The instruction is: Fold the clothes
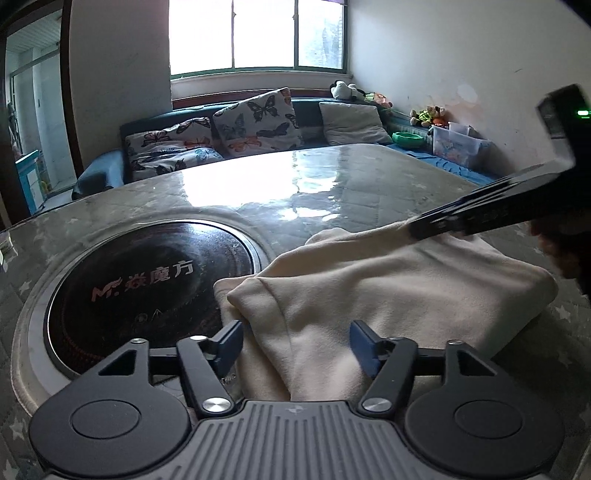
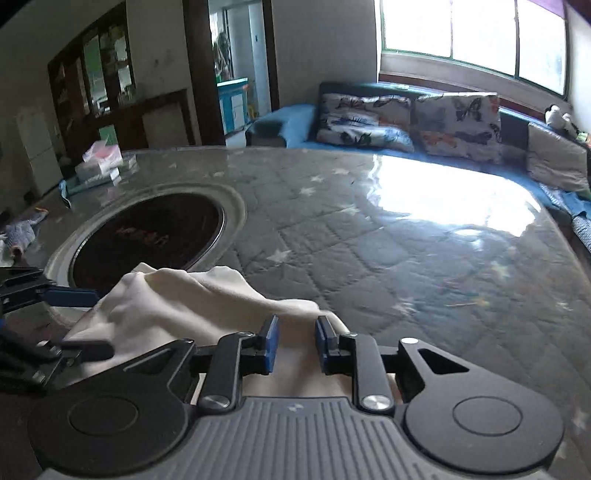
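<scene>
Our left gripper [image 1: 295,345] stands wide, pads clear of the cream cloth [image 1: 388,280] folded beneath. Our right gripper [image 2: 295,345] is narrow, cloth between its pads; we cannot tell if they pinch. Hob [image 1: 147,284] at ten o'clock.

Backlit by window [image 1: 256,35]; glare on tabletop [image 1: 236,181]; fisheye edges dark; right tongs [image 1: 413,230] blurred.

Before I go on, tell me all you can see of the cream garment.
The cream garment is soft, fleece-like cloth, folded into a thick bundle with rounded creases. It lies on the glass-topped table, one corner overlapping the round black hob. The left tongs straddle its near edge, open; the right tongs hover over the far side.
</scene>
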`<move>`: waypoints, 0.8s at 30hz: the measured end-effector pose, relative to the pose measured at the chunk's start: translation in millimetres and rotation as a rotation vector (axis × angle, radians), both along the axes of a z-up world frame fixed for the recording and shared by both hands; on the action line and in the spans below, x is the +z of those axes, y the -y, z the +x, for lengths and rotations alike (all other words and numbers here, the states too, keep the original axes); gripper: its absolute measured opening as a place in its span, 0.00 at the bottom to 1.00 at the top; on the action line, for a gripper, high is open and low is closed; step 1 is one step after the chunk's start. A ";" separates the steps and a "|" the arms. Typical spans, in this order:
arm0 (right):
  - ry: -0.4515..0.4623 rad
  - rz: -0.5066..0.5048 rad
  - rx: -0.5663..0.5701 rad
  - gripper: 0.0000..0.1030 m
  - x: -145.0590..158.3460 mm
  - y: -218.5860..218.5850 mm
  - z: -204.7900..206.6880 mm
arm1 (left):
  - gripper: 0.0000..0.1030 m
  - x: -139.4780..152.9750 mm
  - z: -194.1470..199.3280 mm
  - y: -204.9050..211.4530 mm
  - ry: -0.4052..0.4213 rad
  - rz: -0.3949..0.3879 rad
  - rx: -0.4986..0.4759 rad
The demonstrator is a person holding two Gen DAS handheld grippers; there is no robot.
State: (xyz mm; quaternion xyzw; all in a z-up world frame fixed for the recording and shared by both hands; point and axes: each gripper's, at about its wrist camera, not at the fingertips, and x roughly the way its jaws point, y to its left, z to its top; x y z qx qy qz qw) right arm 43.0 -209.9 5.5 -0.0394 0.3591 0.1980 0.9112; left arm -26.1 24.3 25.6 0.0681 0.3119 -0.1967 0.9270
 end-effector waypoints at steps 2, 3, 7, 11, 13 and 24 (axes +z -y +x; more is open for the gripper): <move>-0.016 -0.006 -0.020 0.25 -7.7 -4.9 11.5 | 0.74 -0.5 -0.5 -1.2 0.000 -0.004 0.008; -0.014 -0.006 -0.028 0.27 -9.3 -5.6 14.4 | 0.79 -0.5 -0.4 -2.4 -0.002 -0.010 0.015; -0.001 -0.007 -0.045 0.41 -3.9 -10.3 17.1 | 0.96 0.2 -2.3 -8.0 -0.002 -0.036 0.032; 0.024 -0.011 0.014 0.49 7.7 -24.9 10.3 | 1.00 0.7 -6.6 -13.7 0.002 -0.056 0.042; 0.022 -0.018 0.046 0.52 8.0 -37.5 9.4 | 1.00 1.0 -8.5 -16.7 -0.003 -0.062 0.052; -0.008 -0.093 0.065 0.70 -9.9 -84.8 36.5 | 1.00 -3.5 -22.2 -25.8 -0.014 -0.070 0.072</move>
